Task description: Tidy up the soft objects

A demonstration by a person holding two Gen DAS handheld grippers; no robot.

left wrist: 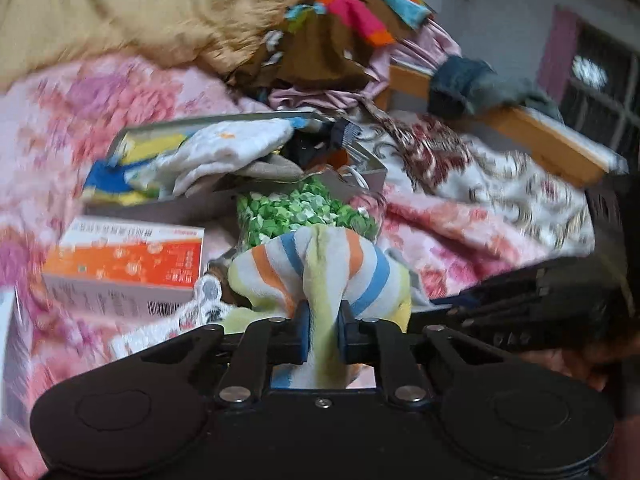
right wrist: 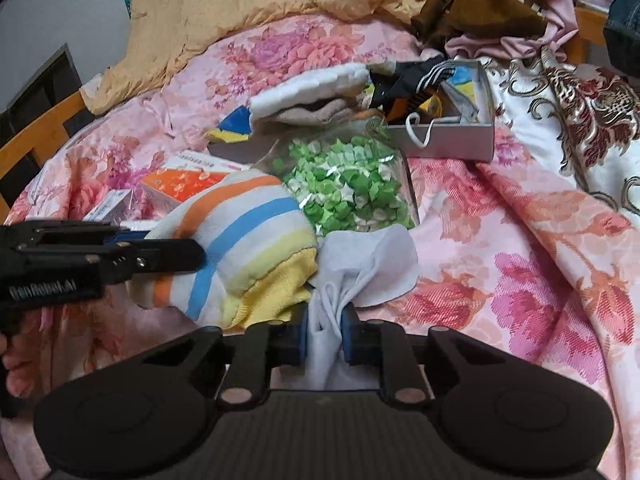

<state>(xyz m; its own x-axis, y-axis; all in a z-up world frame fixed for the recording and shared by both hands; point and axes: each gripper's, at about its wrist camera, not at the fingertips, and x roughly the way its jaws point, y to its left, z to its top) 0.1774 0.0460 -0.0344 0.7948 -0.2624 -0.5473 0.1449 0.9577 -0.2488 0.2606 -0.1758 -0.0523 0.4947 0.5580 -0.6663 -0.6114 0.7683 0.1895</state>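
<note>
A soft striped cloth (left wrist: 320, 264) with orange, blue and yellow bands is bunched over a floral bedspread (left wrist: 60, 120). My left gripper (left wrist: 322, 320) is shut on it, its blue pads squeezing a fold. The right wrist view shows the same striped cloth (right wrist: 248, 232) with a yellow edge, and the left gripper (right wrist: 176, 248) reaching in from the left. My right gripper (right wrist: 326, 328) is shut on a pale white cloth (right wrist: 372, 264) that lies against the striped one. I cannot tell whether the two are one piece.
A clear bag of green paper stars (right wrist: 348, 184) lies just beyond the cloths. Behind it a grey box (right wrist: 448, 140) holds socks and small fabrics. An orange and white carton (left wrist: 128, 264) lies at the left. Piled clothes (left wrist: 340, 40), a tan blanket (left wrist: 140, 12) and a wooden bed rail (left wrist: 540, 140) lie farther back.
</note>
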